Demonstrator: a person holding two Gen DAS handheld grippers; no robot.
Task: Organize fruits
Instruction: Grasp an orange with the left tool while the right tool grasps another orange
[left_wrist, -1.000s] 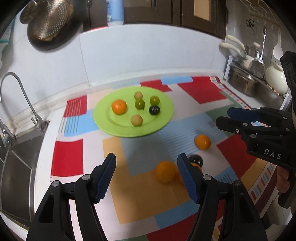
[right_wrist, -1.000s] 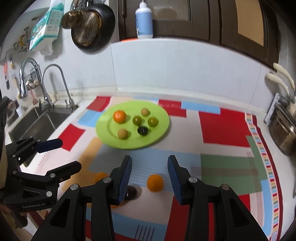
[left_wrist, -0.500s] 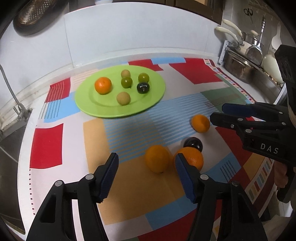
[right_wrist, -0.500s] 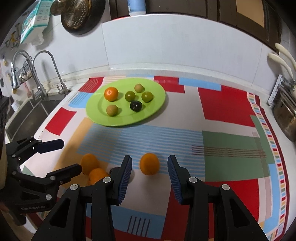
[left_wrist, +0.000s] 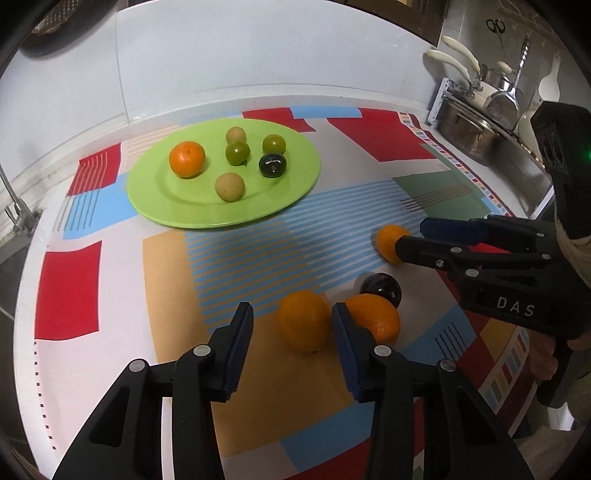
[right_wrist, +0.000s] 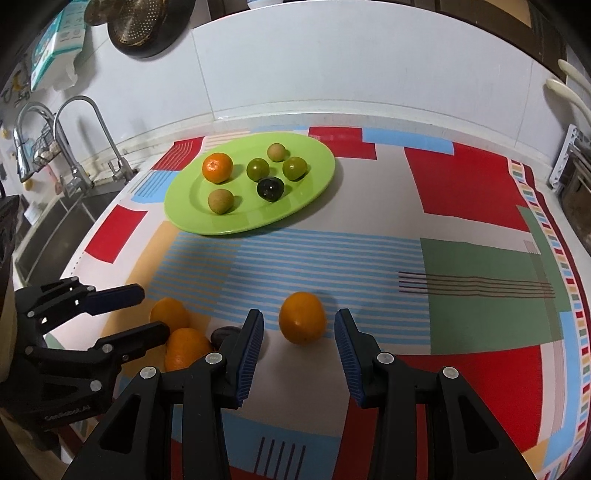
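Observation:
A green plate at the back of the mat carries a mandarin, two green fruits, two tan ones and a dark plum. Nearer lie three oranges and a dark plum. My left gripper has its jaws closing around one orange; its right pad is close to the orange's skin, the left pad still apart. A second orange sits just outside the right finger. My right gripper stands open around the third orange, with gaps on both sides.
A colourful patchwork mat covers the counter. A sink with taps lies to the left. Pots and a dish rack stand at the right end. A white backsplash runs behind the plate.
Both grippers have sunk toward the counter and tipped down. The left jaws have narrowed around an orange. The right jaws keep the same width, with the orange now between them.

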